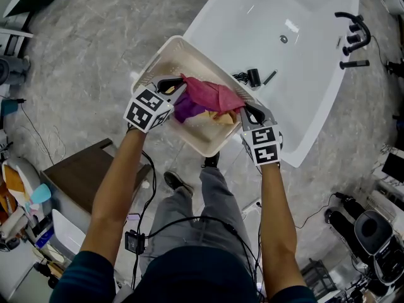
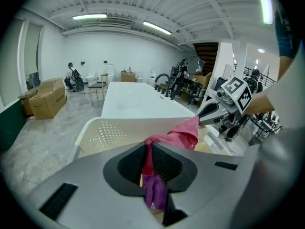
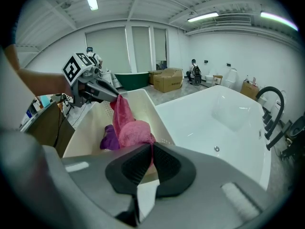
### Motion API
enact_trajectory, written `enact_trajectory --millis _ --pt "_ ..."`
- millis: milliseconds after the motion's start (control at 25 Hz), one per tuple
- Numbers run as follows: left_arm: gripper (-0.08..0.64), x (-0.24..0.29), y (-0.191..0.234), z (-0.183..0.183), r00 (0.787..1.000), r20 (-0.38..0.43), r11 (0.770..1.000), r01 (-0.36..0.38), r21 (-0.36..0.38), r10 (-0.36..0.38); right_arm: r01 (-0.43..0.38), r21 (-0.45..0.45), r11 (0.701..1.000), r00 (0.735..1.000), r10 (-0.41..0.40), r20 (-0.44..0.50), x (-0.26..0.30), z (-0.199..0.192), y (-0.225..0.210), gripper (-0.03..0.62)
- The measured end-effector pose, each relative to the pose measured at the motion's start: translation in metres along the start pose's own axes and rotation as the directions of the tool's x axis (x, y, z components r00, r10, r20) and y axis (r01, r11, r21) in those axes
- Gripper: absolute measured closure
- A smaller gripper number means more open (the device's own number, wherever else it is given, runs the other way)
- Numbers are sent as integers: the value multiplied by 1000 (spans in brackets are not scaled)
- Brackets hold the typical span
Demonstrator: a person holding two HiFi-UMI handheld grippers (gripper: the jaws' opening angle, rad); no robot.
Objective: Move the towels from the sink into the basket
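Two tools (image 1: 172, 88) (image 1: 250, 112) pinch fuzzy towel (image 1: 214, 95) over perforated basket (image 1: 165, 54).

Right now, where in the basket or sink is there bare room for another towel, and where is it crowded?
The sink basin is bare round its drain. In the basket, the far corner beyond the left gripper is free. Its middle is crowded: a pink towel held between that and the right gripper, above a purple towel and a yellow towel.
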State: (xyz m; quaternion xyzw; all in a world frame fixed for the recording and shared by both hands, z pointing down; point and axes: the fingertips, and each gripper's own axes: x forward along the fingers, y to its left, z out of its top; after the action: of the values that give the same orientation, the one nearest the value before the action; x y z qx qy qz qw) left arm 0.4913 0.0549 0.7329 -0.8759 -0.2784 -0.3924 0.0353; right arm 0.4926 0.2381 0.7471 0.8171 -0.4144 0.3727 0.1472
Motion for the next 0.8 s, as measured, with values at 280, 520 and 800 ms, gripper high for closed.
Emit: enact_trajectory --millis 280,520,800 --pt "520 -8 6 3 1000 -11 1000 10 3 -10 6 -3 1000 998 -6 -59 3 -1 5 549" --pt "520 -22 10 7 1000 -10 1000 10 11 -10 7 -2 1000 994 -7 -105 -2 2 11 522" --pt "520 -45 10 21 1000 13 1000 2 20 -2 37 -19 999 994 -39 -104 -18 12 9 522"
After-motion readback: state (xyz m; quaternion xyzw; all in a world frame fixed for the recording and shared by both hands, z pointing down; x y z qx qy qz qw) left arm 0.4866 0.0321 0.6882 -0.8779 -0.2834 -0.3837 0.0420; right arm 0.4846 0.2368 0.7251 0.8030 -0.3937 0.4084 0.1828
